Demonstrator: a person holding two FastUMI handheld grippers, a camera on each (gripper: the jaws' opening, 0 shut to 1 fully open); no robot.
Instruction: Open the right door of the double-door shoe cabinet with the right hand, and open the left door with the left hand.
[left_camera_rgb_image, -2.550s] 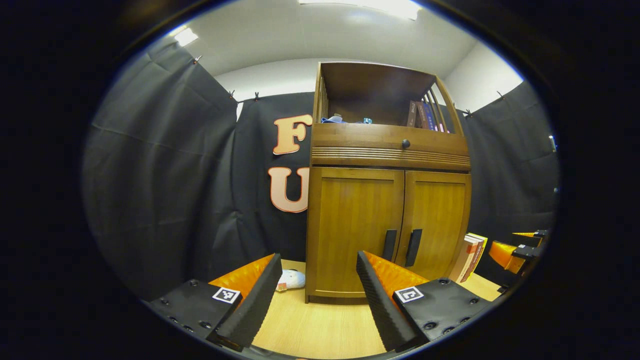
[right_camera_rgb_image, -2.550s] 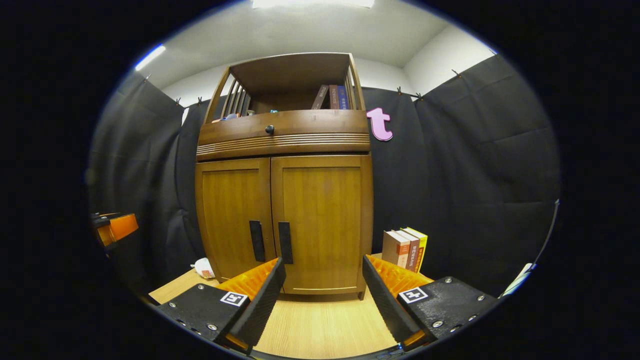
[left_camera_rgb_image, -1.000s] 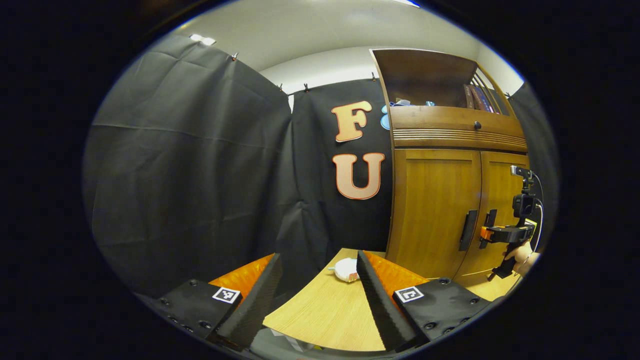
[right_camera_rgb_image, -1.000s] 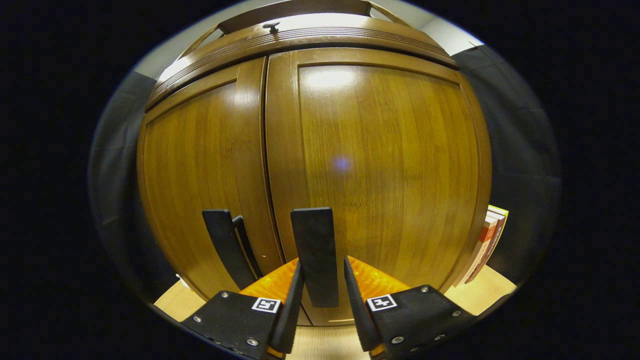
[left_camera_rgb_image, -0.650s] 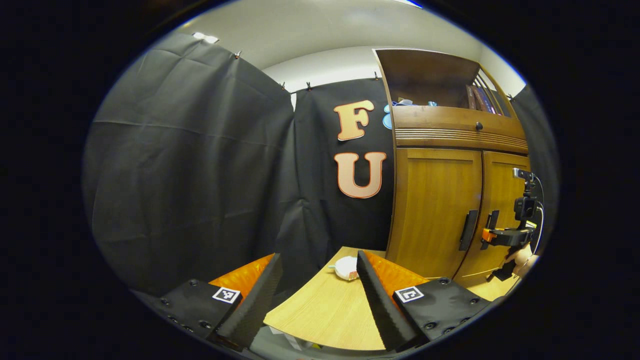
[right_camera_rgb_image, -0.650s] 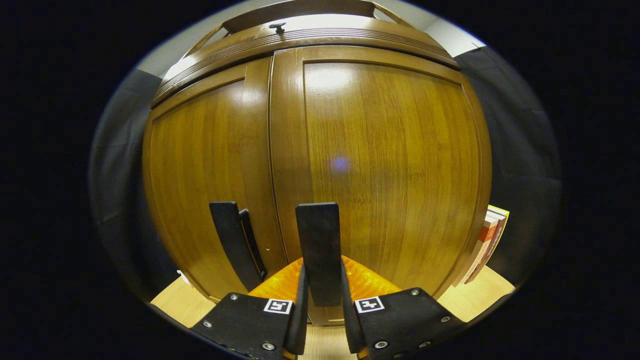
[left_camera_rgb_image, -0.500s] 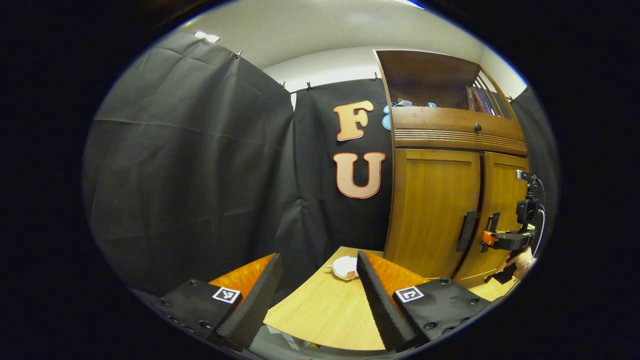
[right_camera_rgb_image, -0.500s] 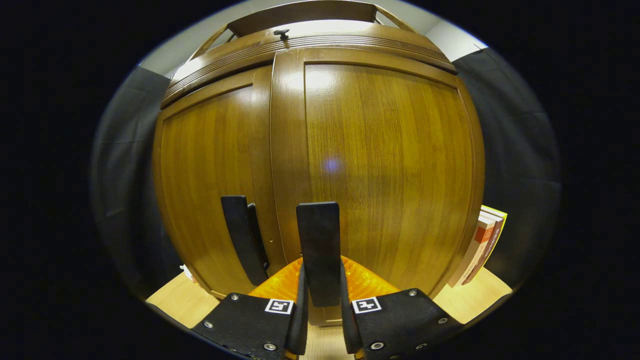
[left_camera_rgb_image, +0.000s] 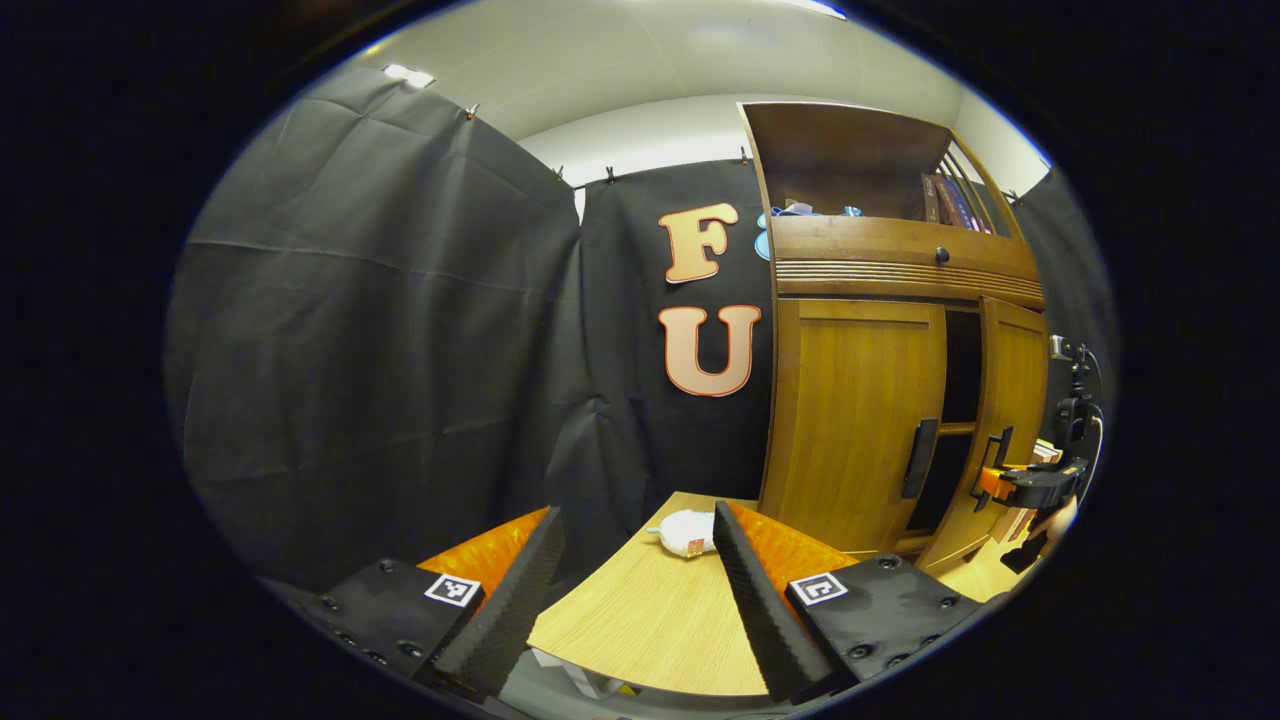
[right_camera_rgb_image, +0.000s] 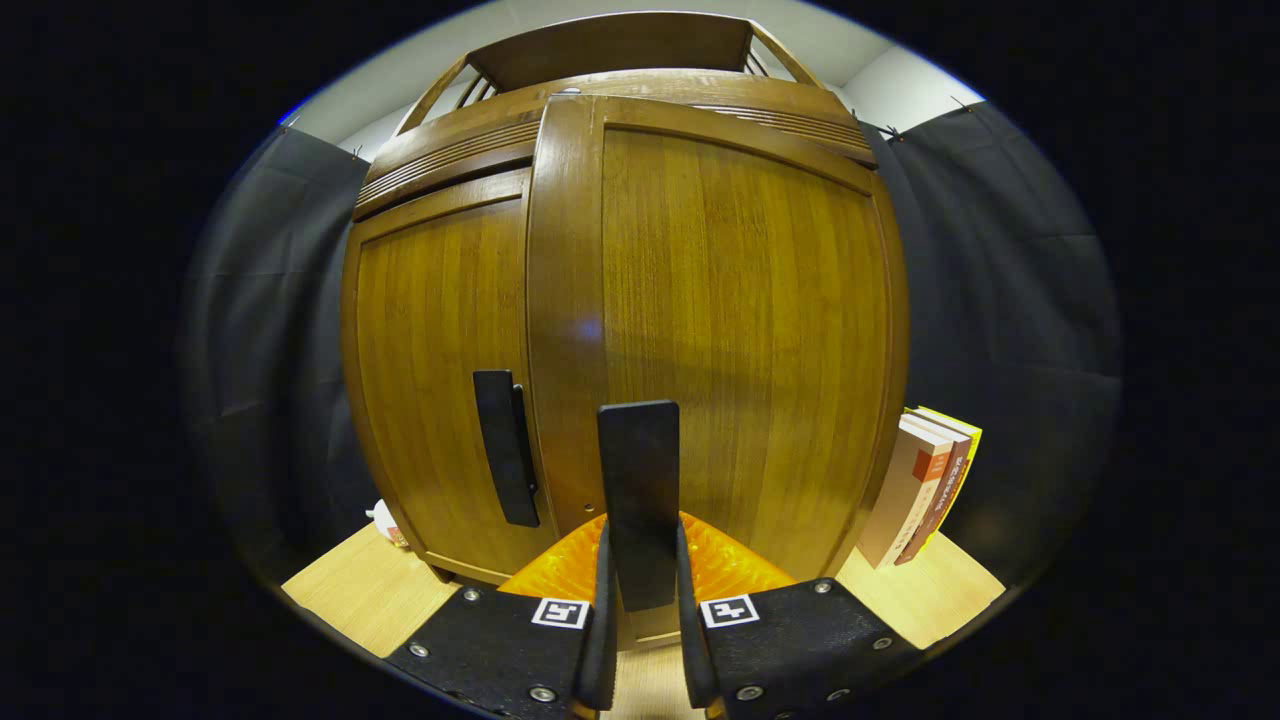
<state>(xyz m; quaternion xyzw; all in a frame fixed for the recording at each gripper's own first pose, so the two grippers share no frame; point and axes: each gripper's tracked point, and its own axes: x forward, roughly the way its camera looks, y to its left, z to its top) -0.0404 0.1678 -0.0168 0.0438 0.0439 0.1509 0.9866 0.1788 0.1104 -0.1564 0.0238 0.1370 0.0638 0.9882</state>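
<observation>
At the cabinet front, the right gripper (right_camera_rgb_image: 641, 600) is clenched on the right door's handle (right_camera_rgb_image: 638, 490), both fingers pressing its sides.

The right door (right_camera_rgb_image: 720, 330) stands swung out from the shoe cabinet (left_camera_rgb_image: 880, 270), a dark gap showing between it and the left door (left_camera_rgb_image: 855, 420) in the left gripper view. The left door is closed, its handle (left_camera_rgb_image: 920, 458) untouched. The left gripper (left_camera_rgb_image: 635, 590) hovers released, fingers wide apart, over the wooden table (left_camera_rgb_image: 640, 620), well apart from the cabinet, which stands to its right. Books (right_camera_rgb_image: 925, 485) lean just beside the cabinet.
</observation>
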